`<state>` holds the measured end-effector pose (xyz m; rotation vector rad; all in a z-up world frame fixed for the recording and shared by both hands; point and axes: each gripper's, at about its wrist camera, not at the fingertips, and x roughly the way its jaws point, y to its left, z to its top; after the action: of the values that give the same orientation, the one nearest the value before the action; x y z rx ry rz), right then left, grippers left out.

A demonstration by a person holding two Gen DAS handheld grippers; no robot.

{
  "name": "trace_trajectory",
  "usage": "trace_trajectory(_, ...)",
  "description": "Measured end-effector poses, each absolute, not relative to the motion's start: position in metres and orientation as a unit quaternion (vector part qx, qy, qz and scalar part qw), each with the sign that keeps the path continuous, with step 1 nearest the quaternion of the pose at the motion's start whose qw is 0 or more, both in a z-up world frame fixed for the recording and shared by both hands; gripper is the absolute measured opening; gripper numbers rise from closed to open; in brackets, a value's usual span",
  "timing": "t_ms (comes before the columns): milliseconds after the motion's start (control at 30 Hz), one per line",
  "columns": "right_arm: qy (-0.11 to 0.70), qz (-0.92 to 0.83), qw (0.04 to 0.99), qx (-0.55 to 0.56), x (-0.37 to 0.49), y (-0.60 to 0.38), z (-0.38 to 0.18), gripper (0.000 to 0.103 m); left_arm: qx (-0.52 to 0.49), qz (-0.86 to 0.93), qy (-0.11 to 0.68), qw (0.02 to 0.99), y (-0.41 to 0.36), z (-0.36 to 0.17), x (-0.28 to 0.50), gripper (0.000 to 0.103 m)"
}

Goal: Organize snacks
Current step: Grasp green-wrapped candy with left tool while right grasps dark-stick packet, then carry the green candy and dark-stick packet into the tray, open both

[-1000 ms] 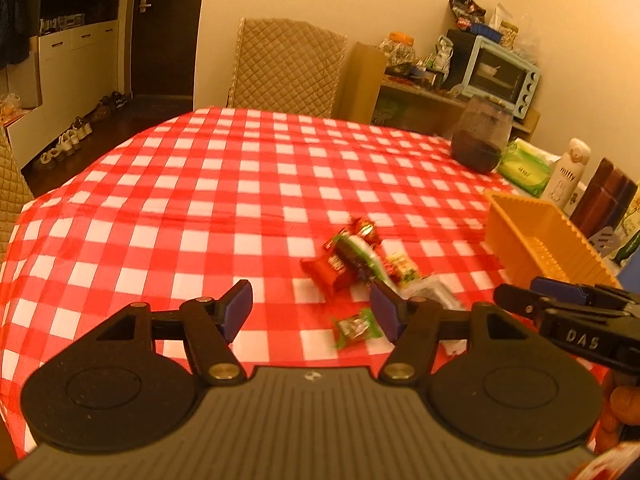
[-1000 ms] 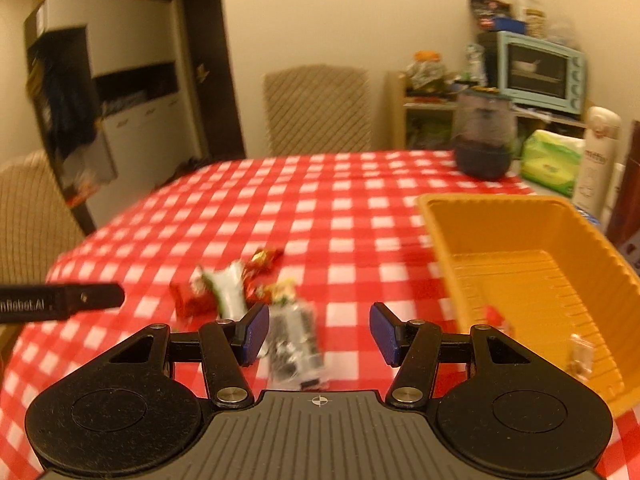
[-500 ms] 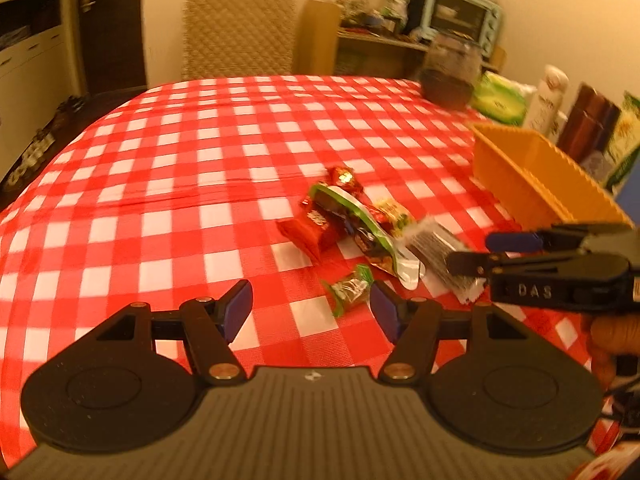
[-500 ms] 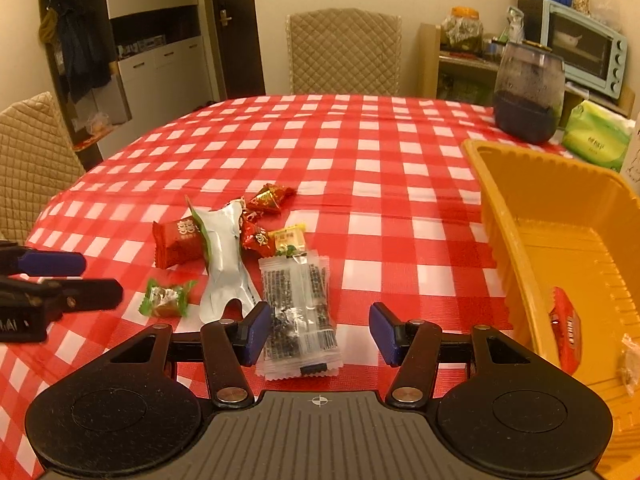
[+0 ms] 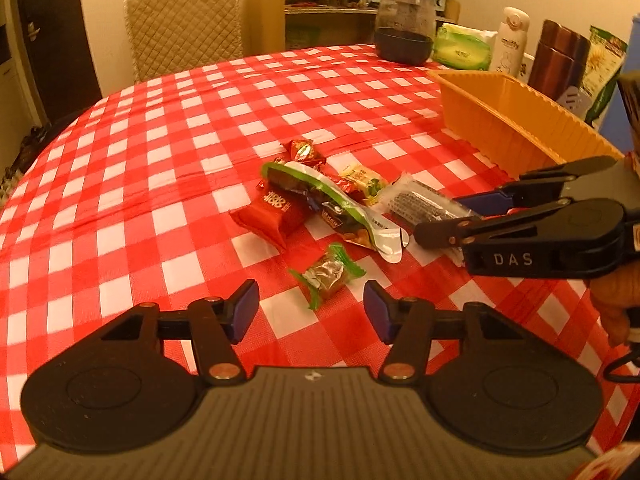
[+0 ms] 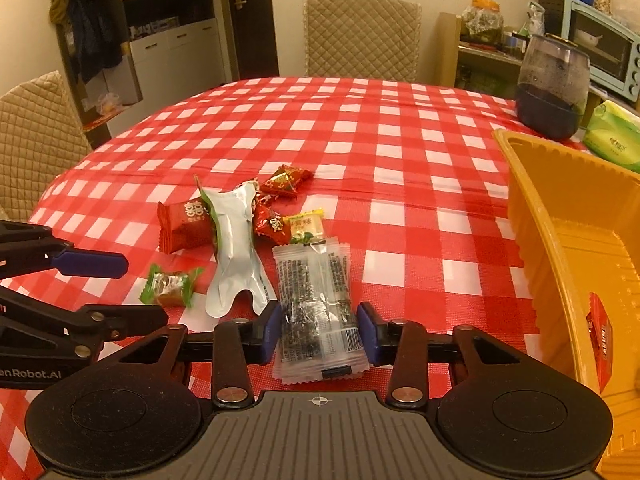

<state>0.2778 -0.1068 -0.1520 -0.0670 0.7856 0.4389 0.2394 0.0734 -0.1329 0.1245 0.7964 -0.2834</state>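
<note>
Several snack packets lie in a heap on the red checked tablecloth. My right gripper (image 6: 319,330) is open, its pads on either side of a clear packet of dark snack (image 6: 316,312), which also shows in the left wrist view (image 5: 424,202). My left gripper (image 5: 311,312) is open, just short of a small green-wrapped candy (image 5: 326,274), seen from the right wrist too (image 6: 172,285). A red packet (image 5: 272,214), a green-edged silver pouch (image 6: 234,252) and small red and yellow candies (image 6: 286,178) lie behind. The orange bin (image 6: 560,216) at right holds a red packet (image 6: 600,340).
A dark glass jar (image 6: 552,88), a green tissue pack (image 6: 612,136), a white bottle (image 5: 510,38) and a brown flask (image 5: 558,56) stand at the table's far right. Quilted chairs (image 6: 360,36) stand at the far side and at left.
Both grippers have moved forward and down towards the snacks. The right gripper's pads now flank the clear packet; the left gripper has come close to the green candy.
</note>
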Motion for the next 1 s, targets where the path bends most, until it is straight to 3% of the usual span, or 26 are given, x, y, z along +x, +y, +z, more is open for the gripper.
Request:
trace_trajectory(500,0.385,0.205,0.900,-0.010,0.277,-0.116,-0.149,0.039,0.140,-0.176,0.365,0.904,0.051,-0.145,0.257,0.040)
trace_trajectory(567,0.386,0.204,0.900,-0.009,0.277,-0.115,-0.149,0.039,0.133,-0.178,0.369,0.903,0.051,-0.144,0.257,0.027)
trace_trajectory(700,0.386,0.203,0.900,-0.009,0.277,-0.115,-0.148,0.039,0.127,-0.174,0.379,0.900,0.049,-0.143,0.256,0.018)
trace_trajectory(1000,0.371,0.190,0.909,-0.002,0.268,-0.122,-0.137,0.037,0.071,-0.139,0.396,0.905,0.056,-0.134,0.249,0.018)
